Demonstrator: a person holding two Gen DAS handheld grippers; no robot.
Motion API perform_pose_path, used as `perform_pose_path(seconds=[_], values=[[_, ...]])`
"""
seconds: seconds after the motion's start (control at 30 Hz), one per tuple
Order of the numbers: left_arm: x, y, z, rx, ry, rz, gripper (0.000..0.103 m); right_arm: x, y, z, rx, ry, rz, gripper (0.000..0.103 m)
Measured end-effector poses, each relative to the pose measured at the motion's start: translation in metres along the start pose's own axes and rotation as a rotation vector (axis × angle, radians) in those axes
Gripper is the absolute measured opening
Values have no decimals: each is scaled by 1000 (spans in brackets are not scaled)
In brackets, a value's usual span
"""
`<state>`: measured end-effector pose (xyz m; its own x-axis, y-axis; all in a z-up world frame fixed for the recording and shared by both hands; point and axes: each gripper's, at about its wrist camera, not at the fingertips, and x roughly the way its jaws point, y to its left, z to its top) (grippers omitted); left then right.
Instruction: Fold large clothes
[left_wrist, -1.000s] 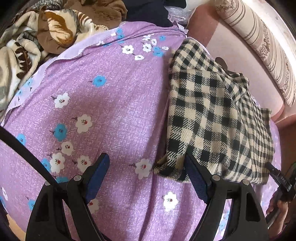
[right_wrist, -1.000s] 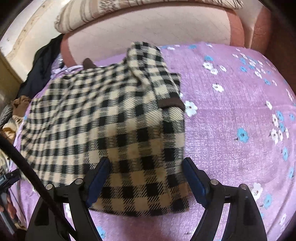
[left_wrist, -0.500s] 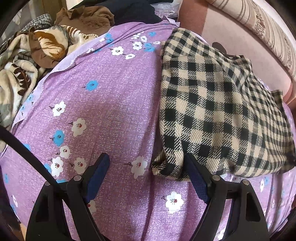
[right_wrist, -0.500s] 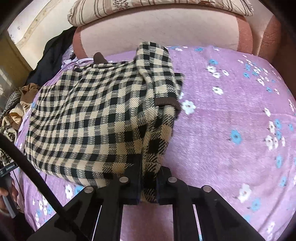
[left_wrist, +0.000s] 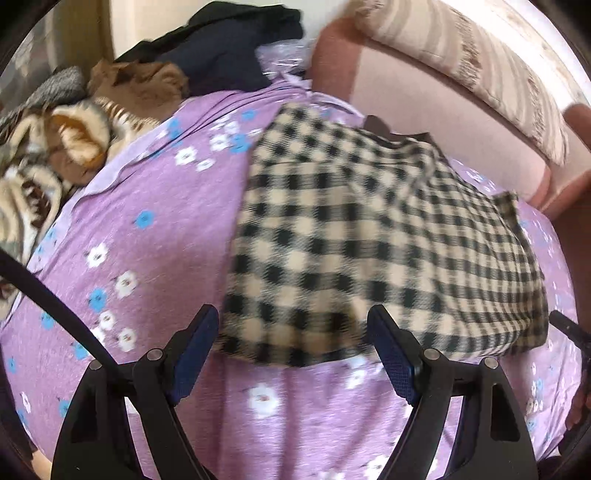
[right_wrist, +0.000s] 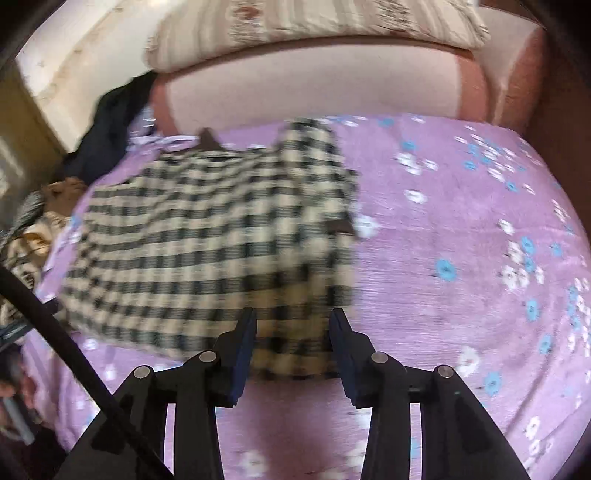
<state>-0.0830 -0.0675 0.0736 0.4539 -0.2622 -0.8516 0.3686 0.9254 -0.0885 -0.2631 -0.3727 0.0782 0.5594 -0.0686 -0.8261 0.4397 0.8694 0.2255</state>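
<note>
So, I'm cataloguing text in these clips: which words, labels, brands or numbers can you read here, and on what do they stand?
None: no readable text in either view.
The checked garment shows no readable tag.
The floral sheet and striped pillow bear only patterns.

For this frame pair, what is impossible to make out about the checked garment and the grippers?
- Checked garment: both views are motion-blurred, so its type and the number of folded layers are unclear.
- Right gripper: jaws have just been opening with the garment's hem between them; blur hides whether the pads touch it.
- Left gripper: open; whether the near edge lies between its fingers or beyond them is unclear.
- Clothes pile: cropped by the left wrist view's rim.
</note>
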Motion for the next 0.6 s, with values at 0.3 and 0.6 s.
perform_pose_path(seconds=[0.3, 0.6], values=[[46, -20, -20, 89, 100, 76, 83, 81, 37, -11, -108, 158, -29, 44], [37, -14, -8, 11, 100, -2, 85, 71, 117, 71, -198, 28, 142, 49]])
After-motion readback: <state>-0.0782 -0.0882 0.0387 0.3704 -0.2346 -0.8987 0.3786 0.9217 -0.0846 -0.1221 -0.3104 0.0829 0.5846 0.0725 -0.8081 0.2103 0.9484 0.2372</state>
